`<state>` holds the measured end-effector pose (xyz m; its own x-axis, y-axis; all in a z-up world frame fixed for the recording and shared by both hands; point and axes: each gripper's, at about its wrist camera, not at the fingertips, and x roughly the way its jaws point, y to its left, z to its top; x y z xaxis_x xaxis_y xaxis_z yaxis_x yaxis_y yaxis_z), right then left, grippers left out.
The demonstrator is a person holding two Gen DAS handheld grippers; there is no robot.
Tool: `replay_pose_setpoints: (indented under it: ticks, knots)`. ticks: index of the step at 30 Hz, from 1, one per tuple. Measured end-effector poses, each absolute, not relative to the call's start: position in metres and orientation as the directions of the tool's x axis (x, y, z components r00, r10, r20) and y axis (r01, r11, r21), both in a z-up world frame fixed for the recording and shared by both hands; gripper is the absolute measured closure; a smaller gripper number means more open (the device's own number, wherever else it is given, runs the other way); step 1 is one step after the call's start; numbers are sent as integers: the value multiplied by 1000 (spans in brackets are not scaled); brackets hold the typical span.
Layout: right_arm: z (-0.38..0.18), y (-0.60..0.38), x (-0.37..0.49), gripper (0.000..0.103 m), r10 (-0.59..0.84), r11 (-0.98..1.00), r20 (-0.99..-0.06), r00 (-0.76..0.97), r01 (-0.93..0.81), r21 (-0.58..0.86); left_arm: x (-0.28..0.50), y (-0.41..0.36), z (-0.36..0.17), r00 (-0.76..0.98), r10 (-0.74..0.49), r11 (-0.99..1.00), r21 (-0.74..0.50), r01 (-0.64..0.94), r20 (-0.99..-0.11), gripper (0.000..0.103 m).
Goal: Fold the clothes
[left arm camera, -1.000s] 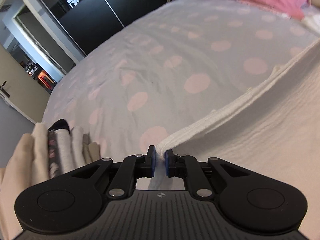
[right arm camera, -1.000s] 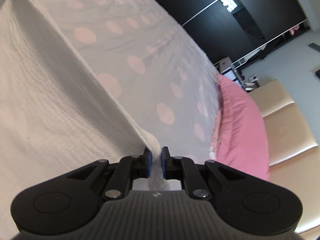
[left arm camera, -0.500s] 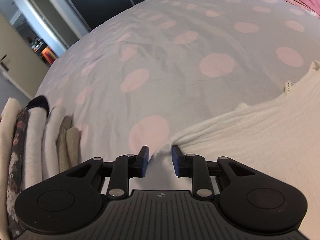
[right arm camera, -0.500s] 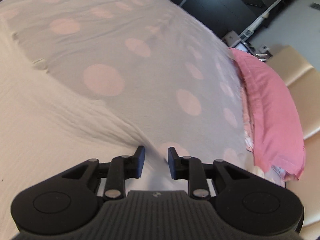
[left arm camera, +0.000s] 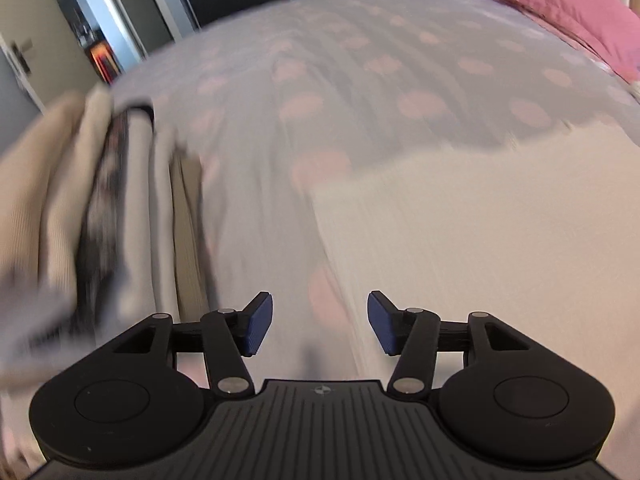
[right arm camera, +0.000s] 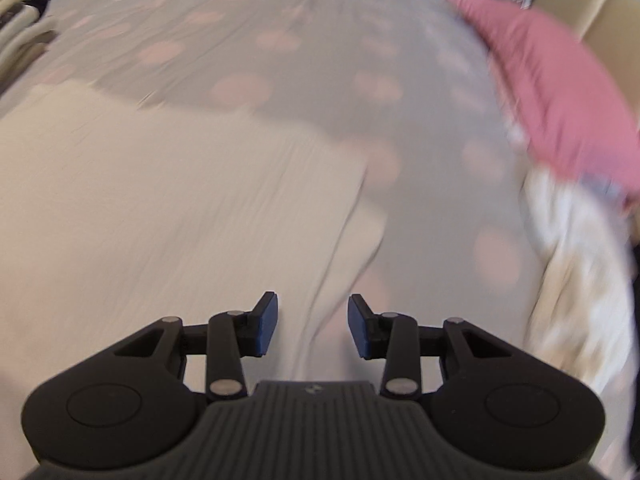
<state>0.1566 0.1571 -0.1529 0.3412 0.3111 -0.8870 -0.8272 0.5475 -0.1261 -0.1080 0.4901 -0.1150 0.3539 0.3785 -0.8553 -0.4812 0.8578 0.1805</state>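
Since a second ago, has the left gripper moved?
Yes. The left gripper has let go of the white garment and pulled back: its edge and the stack of folded clothes now lie farther ahead.

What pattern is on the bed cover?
Pale grey bed cover with pink polka dots, clearest in the right wrist view.

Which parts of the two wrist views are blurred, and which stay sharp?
Left wrist: the claw is sharp; the clothes stack, bedspread and white cloth are motion-smeared. Right wrist: the claw is crisp; the cloth and pillow are streaked, worst at the right edge.
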Motion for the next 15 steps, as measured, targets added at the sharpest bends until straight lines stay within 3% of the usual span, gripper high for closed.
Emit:
replay_pose_setpoints:
  ticks: [8,9,10,12,15]
  knots:
    - [-161,106,119,63,287,622,-931,225,-783,2,-155,439,-140,266,232,879,84,-469,-936,44]
    - [-164,102,116,68,284,627,-934,215,-779,11,-159,433,-146,252,216,882,78,-465,-943,48]
    - [-167,99,115,83,282,631,-936,212,-775,15,-161,428,-151,236,208,886,80,-458,-949,51]
    - [-173,96,111,97,283,630,-935,215,-776,12,-162,421,-159,212,202,890,89,-448,-956,89]
    - [-182,90,105,98,256,626,-936,240,-779,-29,-166,414,-165,201,215,887,104,-450,-956,91]
